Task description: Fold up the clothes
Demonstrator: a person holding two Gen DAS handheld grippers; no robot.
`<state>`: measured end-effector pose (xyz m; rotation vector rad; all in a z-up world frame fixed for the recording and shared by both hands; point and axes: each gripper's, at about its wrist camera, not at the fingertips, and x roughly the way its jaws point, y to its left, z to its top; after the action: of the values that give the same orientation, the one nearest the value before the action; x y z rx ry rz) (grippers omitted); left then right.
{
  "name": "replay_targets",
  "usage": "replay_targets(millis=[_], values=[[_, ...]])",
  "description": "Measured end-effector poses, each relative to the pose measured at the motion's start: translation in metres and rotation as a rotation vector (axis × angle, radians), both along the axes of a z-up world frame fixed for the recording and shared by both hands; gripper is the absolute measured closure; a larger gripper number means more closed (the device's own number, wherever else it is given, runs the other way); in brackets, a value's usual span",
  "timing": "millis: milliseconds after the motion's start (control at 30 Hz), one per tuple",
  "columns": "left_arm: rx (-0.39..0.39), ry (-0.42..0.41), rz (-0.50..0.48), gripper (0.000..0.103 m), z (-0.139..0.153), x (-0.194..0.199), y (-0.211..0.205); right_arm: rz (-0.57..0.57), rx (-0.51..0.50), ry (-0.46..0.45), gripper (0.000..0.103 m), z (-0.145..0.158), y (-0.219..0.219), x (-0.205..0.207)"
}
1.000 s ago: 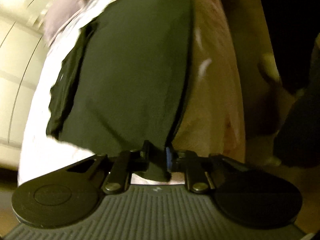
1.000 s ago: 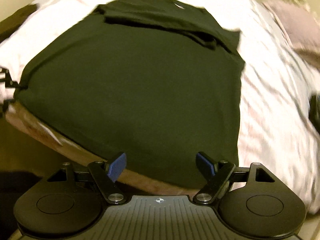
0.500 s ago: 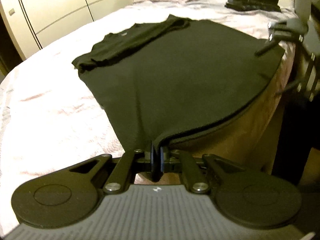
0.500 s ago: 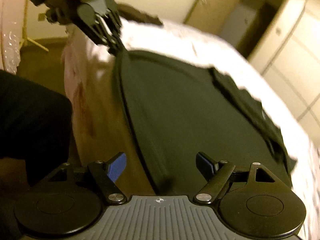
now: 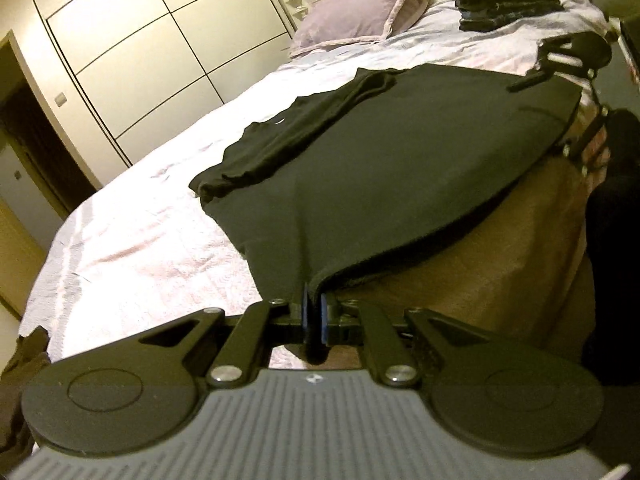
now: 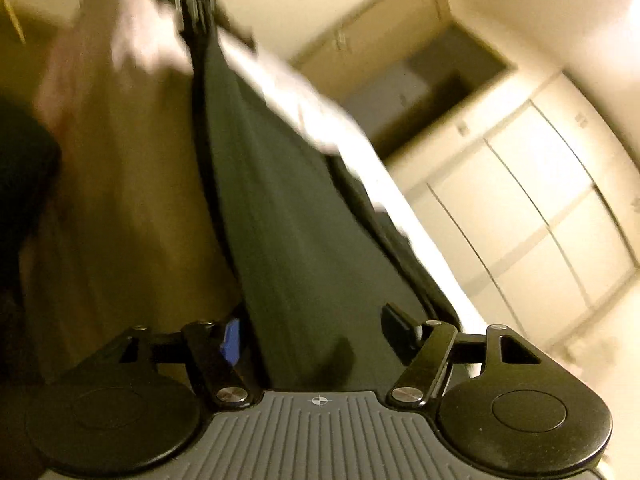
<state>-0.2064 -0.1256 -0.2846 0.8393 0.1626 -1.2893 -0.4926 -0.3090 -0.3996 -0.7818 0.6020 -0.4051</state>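
A black T-shirt lies spread on the bed, its hem hanging over the bed's near edge. My left gripper is shut on the shirt's near hem corner. My right gripper is open, and the shirt's other hem corner lies between its fingers. In the left wrist view the right gripper shows at the far right by the hem. The right wrist view is blurred. The shirt's sleeves and collar lie bunched at the far side.
The bed has a pale pink quilted cover and a brown side panel. A mauve pillow and a stack of dark folded clothes sit at the head. White wardrobe doors stand behind.
The left gripper has stayed shut on the hem corner while its view steadied. The right gripper, still open, has moved in over the other hem corner and tilted.
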Motion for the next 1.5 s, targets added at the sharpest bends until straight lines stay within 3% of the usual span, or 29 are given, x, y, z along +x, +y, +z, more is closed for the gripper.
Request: replay_targets(millis=[133, 267, 467, 600, 700, 800, 1100, 1500], values=[[0.02, -0.047, -0.001, 0.098, -0.004, -0.01, -0.001, -0.057, -0.113, 0.035, 0.04, -0.009, -0.015, -0.028], [0.056, -0.1, -0.011, 0.097, -0.011, -0.015, -0.004, -0.102, -0.163, 0.07, 0.049, -0.01, -0.033, -0.045], [0.115, -0.18, -0.029, 0.097, -0.022, -0.019, -0.008, -0.115, -0.171, 0.122, 0.072, -0.009, -0.061, -0.057], [0.156, -0.244, -0.046, 0.097, -0.031, -0.023, -0.011, -0.102, -0.13, 0.159, 0.099, 0.002, -0.076, -0.057], [0.193, -0.367, -0.088, 0.097, -0.036, -0.03, -0.011, -0.086, -0.114, 0.174, 0.1, 0.014, -0.079, -0.056], [0.201, -0.433, -0.126, 0.099, -0.029, -0.036, -0.004, -0.078, -0.116, 0.177, 0.101, 0.029, -0.079, -0.057], [0.111, -0.435, -0.153, 0.1, 0.03, -0.048, 0.027, -0.104, -0.138, 0.128, 0.102, 0.083, -0.043, -0.094], [0.056, -0.436, -0.162, 0.1, 0.062, -0.062, 0.058, -0.113, -0.186, 0.103, 0.102, 0.126, -0.009, -0.139]])
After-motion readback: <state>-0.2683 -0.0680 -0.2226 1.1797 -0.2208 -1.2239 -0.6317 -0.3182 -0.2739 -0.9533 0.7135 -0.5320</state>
